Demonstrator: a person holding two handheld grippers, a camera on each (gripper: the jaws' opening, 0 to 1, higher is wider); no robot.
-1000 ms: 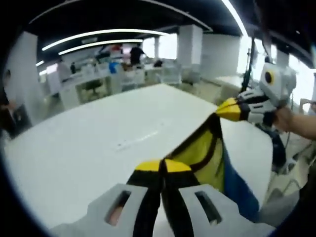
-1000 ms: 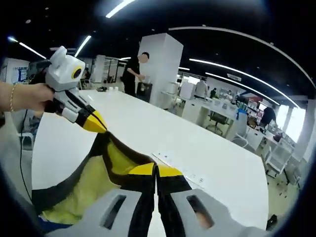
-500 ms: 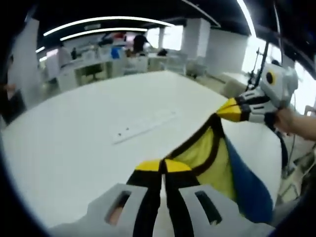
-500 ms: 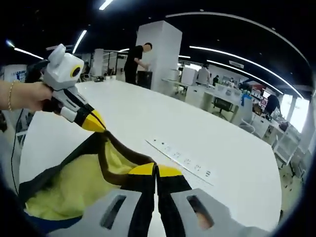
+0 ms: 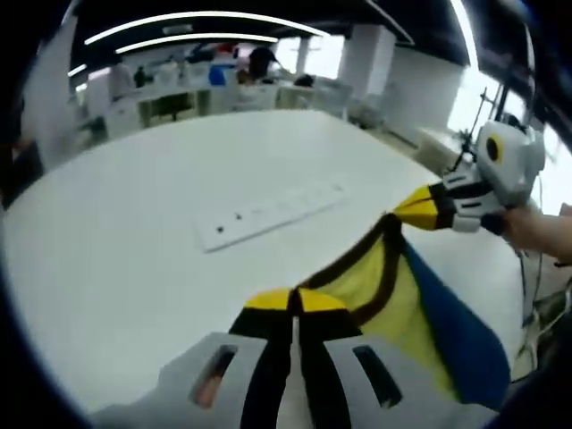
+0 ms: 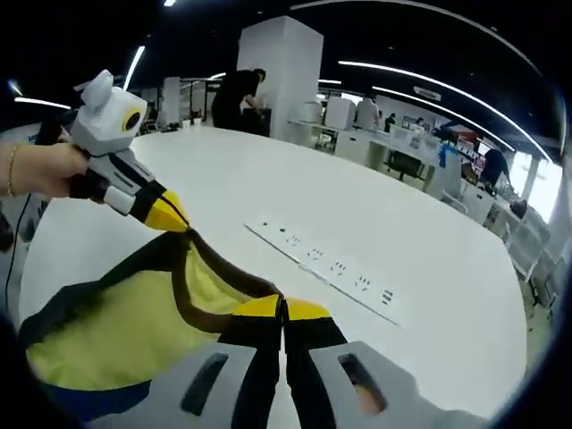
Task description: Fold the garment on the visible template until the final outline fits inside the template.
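— Two grippers, one garment? How is it held?
— Both clamp it. In the left gripper view the left gripper (image 5: 295, 299) has its yellow-tipped jaws pressed together on the dark trim of the garment (image 5: 393, 304), and the right gripper (image 5: 404, 211), coming in from the right in a hand (image 5: 536, 234), pinches the same trim further along.
— And from the other side?
— Same story. In the right gripper view the right gripper (image 6: 282, 308) is closed on the dark edge, and the left gripper (image 6: 175, 220), held by a hand (image 6: 40, 170), bites that edge up and to the left.
— So where does the cloth sit?
— Strung between the two sets of jaws, the trim running taut from one to the other. Yellow cloth with a blue panel hangs below that line, lifted above the table (image 5: 134, 241).
— What is on the table?
— White top, with a long white power strip (image 6: 326, 266) lying flat, well apart from the garment.
— And the room?
— Open office: white pillar (image 6: 277, 76), desks and chairs further back, strip lights overhead, a person (image 6: 234, 96) in dark clothes standing by the pillar
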